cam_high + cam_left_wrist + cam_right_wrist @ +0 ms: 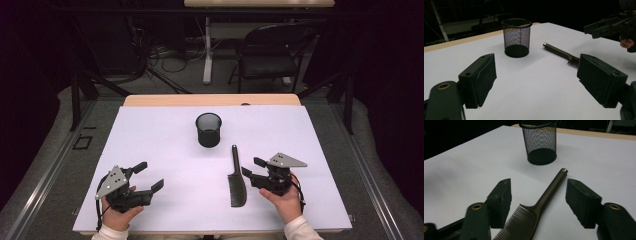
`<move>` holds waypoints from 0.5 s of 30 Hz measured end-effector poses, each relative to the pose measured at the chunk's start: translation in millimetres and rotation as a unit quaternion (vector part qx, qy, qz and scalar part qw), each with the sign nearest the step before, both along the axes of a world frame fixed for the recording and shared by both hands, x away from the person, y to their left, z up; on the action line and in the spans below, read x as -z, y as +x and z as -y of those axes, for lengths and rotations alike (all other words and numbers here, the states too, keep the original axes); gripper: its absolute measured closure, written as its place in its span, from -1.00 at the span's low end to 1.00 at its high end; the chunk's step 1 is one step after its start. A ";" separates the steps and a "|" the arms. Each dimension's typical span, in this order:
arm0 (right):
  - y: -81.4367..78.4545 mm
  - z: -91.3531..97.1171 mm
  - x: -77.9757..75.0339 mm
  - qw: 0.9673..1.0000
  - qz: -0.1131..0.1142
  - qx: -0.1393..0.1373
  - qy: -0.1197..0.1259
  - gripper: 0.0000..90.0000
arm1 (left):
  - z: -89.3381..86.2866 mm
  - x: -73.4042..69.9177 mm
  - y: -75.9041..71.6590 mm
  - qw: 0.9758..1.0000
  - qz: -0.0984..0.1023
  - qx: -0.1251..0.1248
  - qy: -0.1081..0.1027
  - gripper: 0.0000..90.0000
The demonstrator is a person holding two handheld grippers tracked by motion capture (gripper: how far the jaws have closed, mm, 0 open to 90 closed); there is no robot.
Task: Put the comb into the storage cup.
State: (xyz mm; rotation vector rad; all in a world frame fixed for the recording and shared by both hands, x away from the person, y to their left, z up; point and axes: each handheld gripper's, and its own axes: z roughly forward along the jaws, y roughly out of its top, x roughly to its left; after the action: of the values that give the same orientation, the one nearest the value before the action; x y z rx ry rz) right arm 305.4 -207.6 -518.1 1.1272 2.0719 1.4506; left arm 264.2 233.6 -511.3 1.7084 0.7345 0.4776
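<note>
Currently your right gripper [539, 200] straddles the comb [541, 205], jaws partly open and not gripping; your left gripper [536, 82] stands wide open, empty.

On the counter [150, 135] the cup [208, 129] stands upright near the far edge. The comb [236, 178] lies flat just nearer than the cup and slightly to its right — handle end toward the cup, toothed end away from it, the two apart.
</note>
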 end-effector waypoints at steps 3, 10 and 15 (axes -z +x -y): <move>5.0 -2.2 -2.4 1.000 0.000 -0.002 0.001 -0.12 | 0.7 0.3 0.0 1.000 -0.001 -0.003 -0.001 -0.65; 25.3 -12.8 -11.9 1.000 0.013 -0.003 0.014 -0.08 | 0.7 0.4 -0.1 1.000 -0.001 -0.002 -0.002 -0.65; 41.5 -23.3 -15.9 1.000 -0.003 -0.010 0.014 -0.17 | 0.1 0.5 0.1 1.000 -0.002 -0.002 -0.001 -0.65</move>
State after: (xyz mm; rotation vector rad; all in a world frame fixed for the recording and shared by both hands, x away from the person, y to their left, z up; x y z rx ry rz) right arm 347.0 -184.2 -502.2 1.1265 2.0779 1.4921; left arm 264.3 233.5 -511.8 1.7072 0.7402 0.4768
